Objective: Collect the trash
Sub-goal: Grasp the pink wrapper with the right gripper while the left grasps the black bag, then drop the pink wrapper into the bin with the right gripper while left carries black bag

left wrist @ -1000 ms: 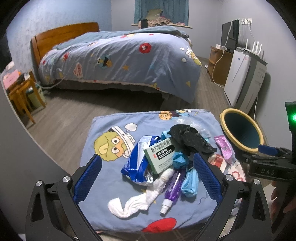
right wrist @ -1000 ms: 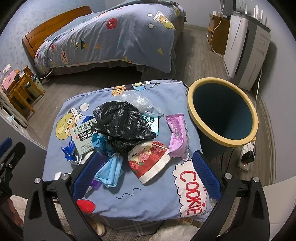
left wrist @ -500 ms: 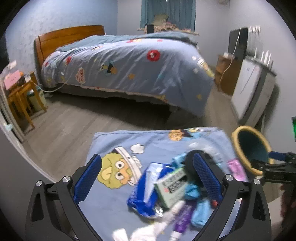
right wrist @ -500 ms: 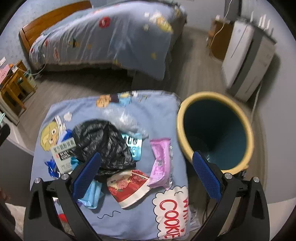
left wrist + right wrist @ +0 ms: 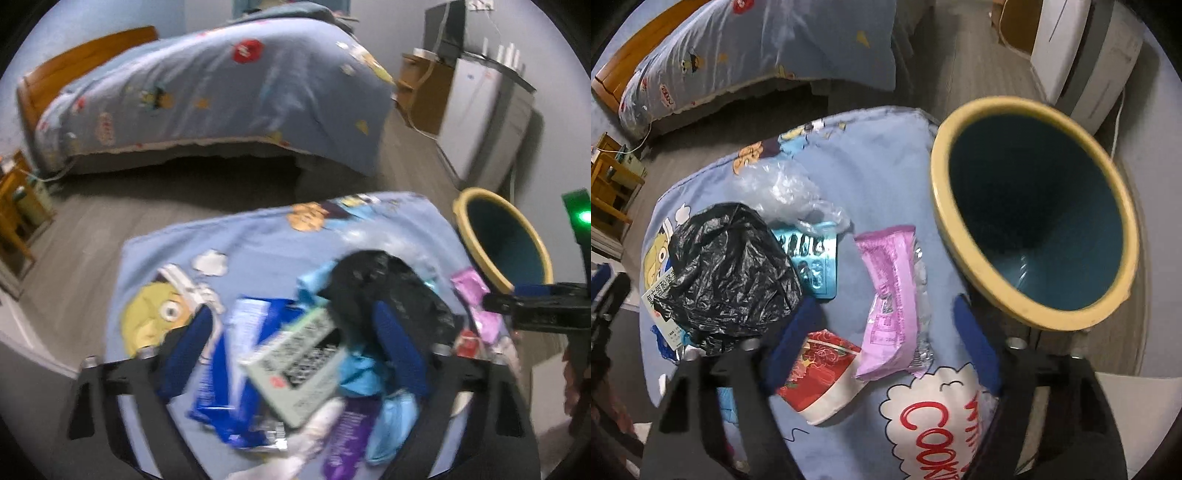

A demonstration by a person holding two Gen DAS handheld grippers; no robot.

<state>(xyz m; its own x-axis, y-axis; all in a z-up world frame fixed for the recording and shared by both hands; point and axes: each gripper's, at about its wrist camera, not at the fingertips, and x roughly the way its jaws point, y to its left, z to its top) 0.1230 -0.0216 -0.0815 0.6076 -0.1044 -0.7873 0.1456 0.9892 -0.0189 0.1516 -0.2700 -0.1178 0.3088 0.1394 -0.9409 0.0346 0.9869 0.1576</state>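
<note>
Two grippers hover wide open, holding nothing: right gripper (image 5: pixel 882 332) straddles the pink wrapper (image 5: pixel 892 291), suggesting it goes first; teal bin (image 5: pixel 1034 218) waits at two o'clock, left gripper (image 5: pixel 295 354) frames the medicine box (image 5: pixel 301 365)

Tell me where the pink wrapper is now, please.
In the right wrist view the pink wrapper lies on the blue cloth, between the teal blister pack on its left and the bin on its right, just above the red cup.
</note>
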